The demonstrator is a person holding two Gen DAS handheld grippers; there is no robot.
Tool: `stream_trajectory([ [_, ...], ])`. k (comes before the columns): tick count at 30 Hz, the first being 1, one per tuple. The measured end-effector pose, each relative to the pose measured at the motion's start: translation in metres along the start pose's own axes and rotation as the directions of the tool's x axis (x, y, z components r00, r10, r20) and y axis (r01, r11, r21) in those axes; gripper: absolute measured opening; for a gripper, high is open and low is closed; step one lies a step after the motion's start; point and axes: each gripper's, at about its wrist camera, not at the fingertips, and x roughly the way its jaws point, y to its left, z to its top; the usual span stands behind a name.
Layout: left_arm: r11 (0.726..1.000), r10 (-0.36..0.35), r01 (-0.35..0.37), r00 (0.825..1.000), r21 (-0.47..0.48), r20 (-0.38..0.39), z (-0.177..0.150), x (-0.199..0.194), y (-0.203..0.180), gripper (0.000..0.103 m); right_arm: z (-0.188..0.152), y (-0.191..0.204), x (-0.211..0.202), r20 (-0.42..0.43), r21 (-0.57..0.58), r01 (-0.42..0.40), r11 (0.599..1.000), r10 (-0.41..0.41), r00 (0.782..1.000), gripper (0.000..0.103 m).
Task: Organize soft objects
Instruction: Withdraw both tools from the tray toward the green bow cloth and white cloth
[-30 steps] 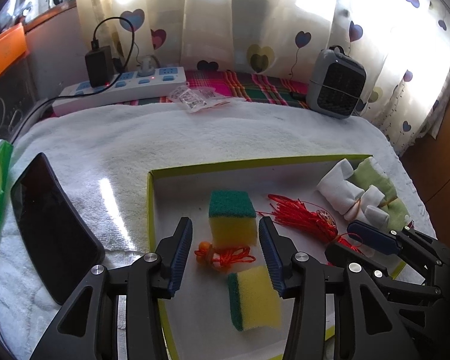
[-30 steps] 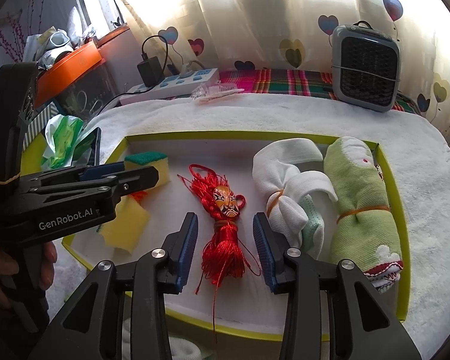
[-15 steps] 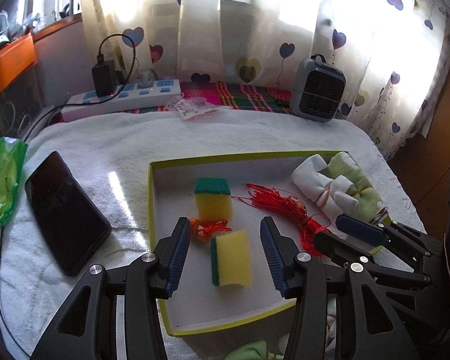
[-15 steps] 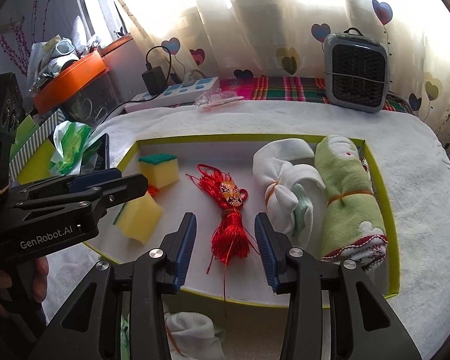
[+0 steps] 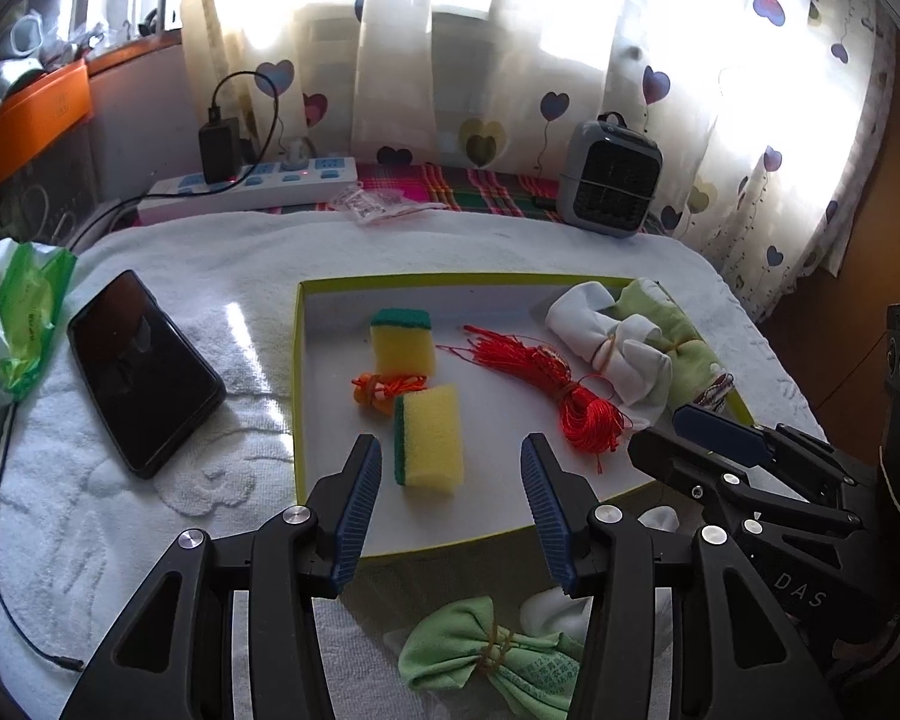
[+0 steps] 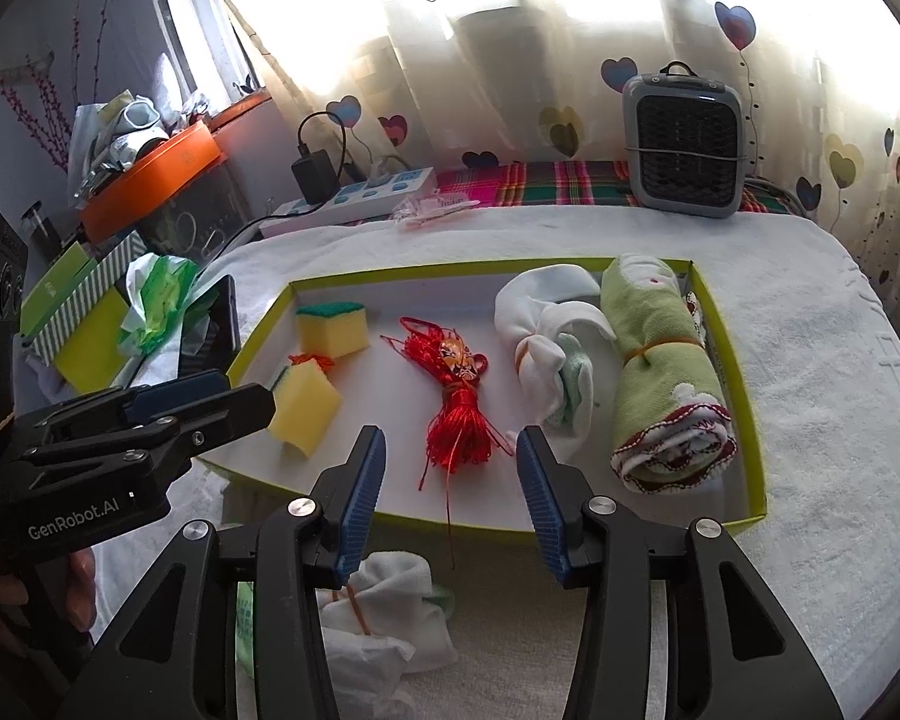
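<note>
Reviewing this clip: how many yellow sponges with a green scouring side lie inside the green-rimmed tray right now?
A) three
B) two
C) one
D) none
B: two sponges lie in the tray, one near its far left corner and a second closer to the camera, with a small orange cord piece between them.

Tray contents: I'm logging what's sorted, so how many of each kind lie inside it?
Inside the tray:
Sponges: 2
Red tassels: 1
Orange cord bundles: 1
Cloth bundles: 2
Total: 6
</note>
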Motion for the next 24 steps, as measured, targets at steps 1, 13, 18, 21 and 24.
stream_trajectory([
  [1, 1.000, 0.005, -0.005, 1.000, 0.003, 0.003, -0.002, -0.002, 0.000, 0.047, -0.001, 0.000, -0.002, 0.003, 0.001, -0.001, 1.000, 0.001, 1.000, 0.047],
  [13, 1.000, 0.015, -0.015, 1.000, 0.006, 0.014, -0.026, -0.022, -0.007, 0.048, -0.017, -0.001, -0.021, 0.014, 0.019, -0.005, 1.000, 0.004, 1.000, 0.047],
  [18, 1.000, 0.003, -0.003, 1.000, -0.002, 0.004, -0.035, -0.026, -0.007, 0.048, -0.023, -0.001, -0.025, 0.014, 0.021, -0.004, 1.000, 0.003, 1.000, 0.048],
  [21, 1.000, -0.001, 0.001, 1.000, -0.010, -0.001, -0.041, -0.028, -0.006, 0.048, -0.029, -0.001, -0.027, 0.008, 0.018, -0.003, 1.000, 0.003, 1.000, 0.048],
  [24, 0.999, -0.009, 0.009, 1.000, -0.034, -0.006, -0.049, -0.030, 0.000, 0.048, -0.033, 0.001, -0.027, 0.000, 0.012, -0.008, 1.000, 0.008, 1.000, 0.050],
])
